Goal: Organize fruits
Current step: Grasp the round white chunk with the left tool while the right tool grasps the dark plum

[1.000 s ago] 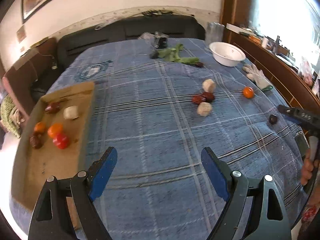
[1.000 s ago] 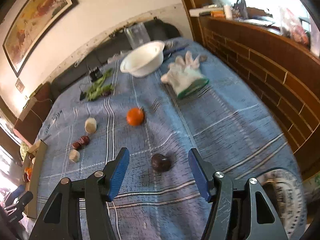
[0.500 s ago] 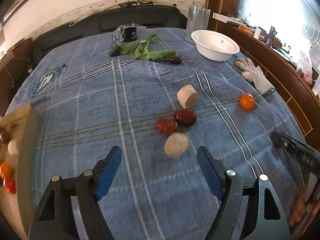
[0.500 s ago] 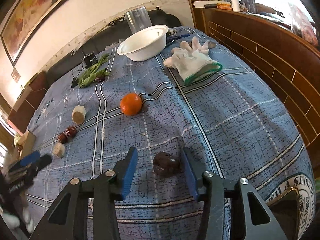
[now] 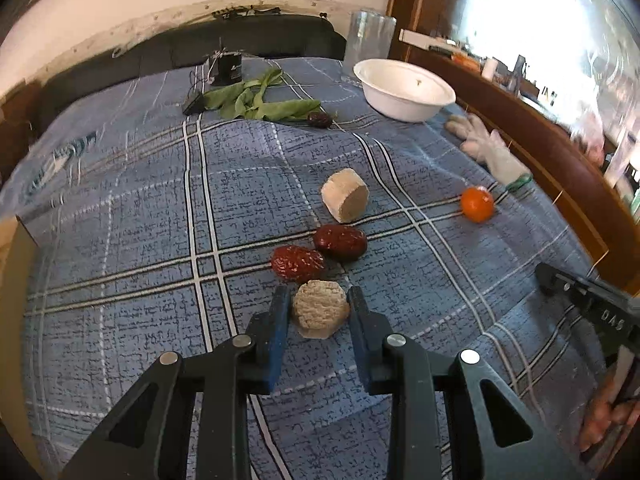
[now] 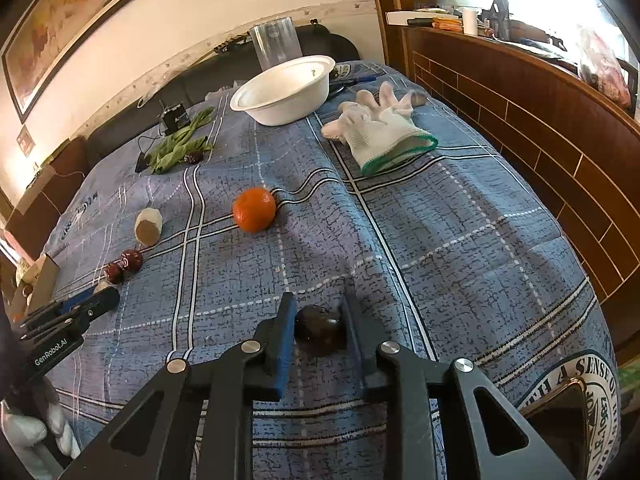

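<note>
My left tongs [image 5: 319, 310] sit low on the blue plaid cloth-covered surface [image 5: 400, 420], blue pads narrowed around the pale beige faceted chunk [image 5: 319, 314]. Pads look just touching both its sides, chunk resting on the cloth; I call it clenched on the chunk. Just past it at 12 o'clock are two wrinkled dark red dates [image 5: 318, 254], touching each other. A second pale beige chunk [image 5: 345, 196] lies further at 12. The small round orange [image 5: 477, 204] is at 2 o'clock.

My right tongs [image 6: 318, 326] are narrowed around the dark brown round fruit [image 6: 319, 330], which rests on the cloth. Left pad touches it; right pad is at its edge, contact hard to judge. Reads as closed on the fruit. From here the orange is at 11 o'clock, well apart.

Left view only: dark date-like fruit [image 5: 320, 119] clear beside the green leafy vegetable [image 5: 260, 100] at far 12, and a cardboard edge [image 5: 16, 248] at 9 o'clock. It shows my right tongs only as a black tip at 3 o'clock.

Right view only: the white knit glove with green cuff [image 6: 380, 130] sharp at 1 o'clock, round printed emblem [image 6: 576, 404] on the cloth at 4 o'clock, framed painting [image 6: 60, 24] on the wall. Both views show the white bowl [image 6: 288, 88] and the clear plastic cup [image 6: 276, 46] behind it.
</note>
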The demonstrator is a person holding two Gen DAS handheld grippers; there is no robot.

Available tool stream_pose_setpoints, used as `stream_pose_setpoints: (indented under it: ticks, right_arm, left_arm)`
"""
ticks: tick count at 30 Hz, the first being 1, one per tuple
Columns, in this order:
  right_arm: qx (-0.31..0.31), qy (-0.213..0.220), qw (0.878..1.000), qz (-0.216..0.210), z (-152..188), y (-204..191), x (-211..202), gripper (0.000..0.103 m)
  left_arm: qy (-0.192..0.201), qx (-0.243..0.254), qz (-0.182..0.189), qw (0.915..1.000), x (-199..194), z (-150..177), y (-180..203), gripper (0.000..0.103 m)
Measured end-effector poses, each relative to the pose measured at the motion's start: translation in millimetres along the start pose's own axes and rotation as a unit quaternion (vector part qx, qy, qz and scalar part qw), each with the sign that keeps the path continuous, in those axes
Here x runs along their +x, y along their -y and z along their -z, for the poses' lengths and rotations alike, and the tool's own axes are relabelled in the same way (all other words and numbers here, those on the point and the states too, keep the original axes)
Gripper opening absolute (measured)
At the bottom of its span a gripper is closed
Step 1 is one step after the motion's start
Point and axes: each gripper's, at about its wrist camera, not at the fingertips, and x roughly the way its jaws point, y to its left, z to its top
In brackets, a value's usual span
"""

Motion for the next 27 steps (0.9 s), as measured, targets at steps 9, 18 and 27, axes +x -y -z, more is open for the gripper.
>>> stream_pose_setpoints:
  ticks: [9, 18, 27]
  right_arm:
    - [-0.005, 0.025, 1.000, -0.008, 0.2, -3.8, -10.9, 0.025]
    - [-0.032, 0.062, 0.998, 0.002, 2.8, -17.5, -26.8, 0.025]
    - [-0.087, 0.096, 0.990, -0.061, 20.1, -80.4, -81.1, 0.025]
  left_arm:
    - [0.001, -0.024, 0.021, 0.9995, 0.5, -0.3, -7.5, 0.027]
    - [0.035, -0.056, 0.023, 0.9976, -38.3, 4.2, -16.1, 0.027]
    - [0.100, -0.112, -0.010, 0.9887, -138.3, 48.5, -73.3, 0.028]
